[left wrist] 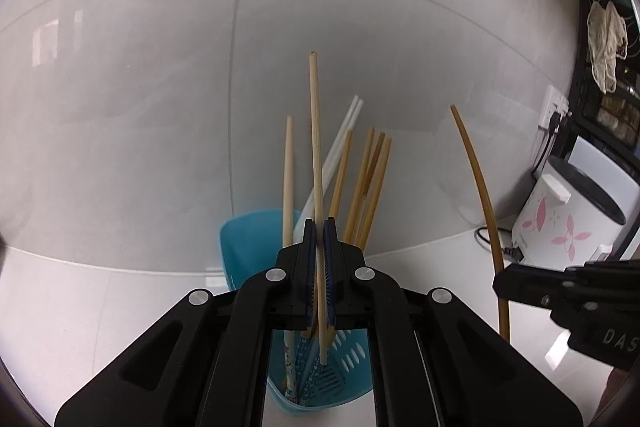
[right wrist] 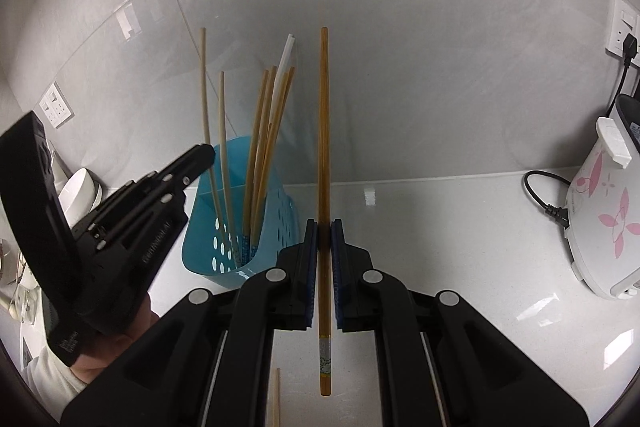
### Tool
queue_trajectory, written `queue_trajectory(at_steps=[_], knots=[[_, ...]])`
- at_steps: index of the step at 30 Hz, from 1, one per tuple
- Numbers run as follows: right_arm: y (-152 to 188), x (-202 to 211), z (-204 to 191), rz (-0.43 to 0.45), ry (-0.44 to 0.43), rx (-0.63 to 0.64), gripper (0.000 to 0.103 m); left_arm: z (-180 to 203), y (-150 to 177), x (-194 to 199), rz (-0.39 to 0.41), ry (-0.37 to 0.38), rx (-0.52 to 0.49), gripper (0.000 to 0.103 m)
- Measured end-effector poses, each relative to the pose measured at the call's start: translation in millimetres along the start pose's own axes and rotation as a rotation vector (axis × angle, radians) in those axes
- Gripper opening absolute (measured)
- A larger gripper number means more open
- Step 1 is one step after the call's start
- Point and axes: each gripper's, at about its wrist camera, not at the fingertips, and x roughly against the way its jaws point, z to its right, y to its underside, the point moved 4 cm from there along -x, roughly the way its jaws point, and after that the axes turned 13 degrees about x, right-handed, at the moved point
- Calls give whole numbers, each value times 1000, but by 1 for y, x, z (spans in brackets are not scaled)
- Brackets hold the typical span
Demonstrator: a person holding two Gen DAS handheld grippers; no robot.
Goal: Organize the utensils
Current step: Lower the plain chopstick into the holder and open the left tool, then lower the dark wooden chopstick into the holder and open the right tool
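A blue perforated utensil holder (left wrist: pixel 256 243) (right wrist: pixel 224 227) stands on the white counter against the tiled wall, with several wooden chopsticks and white ones upright in it. My left gripper (left wrist: pixel 319 227) is shut on a pale wooden chopstick (left wrist: pixel 315 131), held upright above the holder with its lower end inside it. My right gripper (right wrist: pixel 324 227) is shut on a darker amber chopstick (right wrist: pixel 324 131), held upright to the right of the holder. That chopstick (left wrist: pixel 478 183) and the right gripper (left wrist: pixel 500 285) show at the right of the left wrist view. The left gripper (right wrist: pixel 206 153) shows in the right wrist view.
A white rice cooker with pink flowers (right wrist: pixel 604 211) (left wrist: pixel 568 223) stands at the right, its black cord plugged into a wall socket (right wrist: pixel 624 27). White bowls (right wrist: pixel 80 193) sit at the left. Another chopstick (right wrist: pixel 276 399) lies on the counter below my right gripper.
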Motion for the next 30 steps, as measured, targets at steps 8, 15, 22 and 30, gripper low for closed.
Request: queue_trajectory(at_steps=[8,15,22,30], knots=[[1,0,0,2,-7,-3,6,5,9,-9,-33,-9,-35,4],[0,3,-1,13,-13,2,6,8,11,-12,-75,-43,-48,6],[-9,8,-4,49,-22,5,6,-4,9,-1,-131,-98,-5,33],[-30,8,-15,113,-55,6,6,-24,0,26,-181,-182,48,68]])
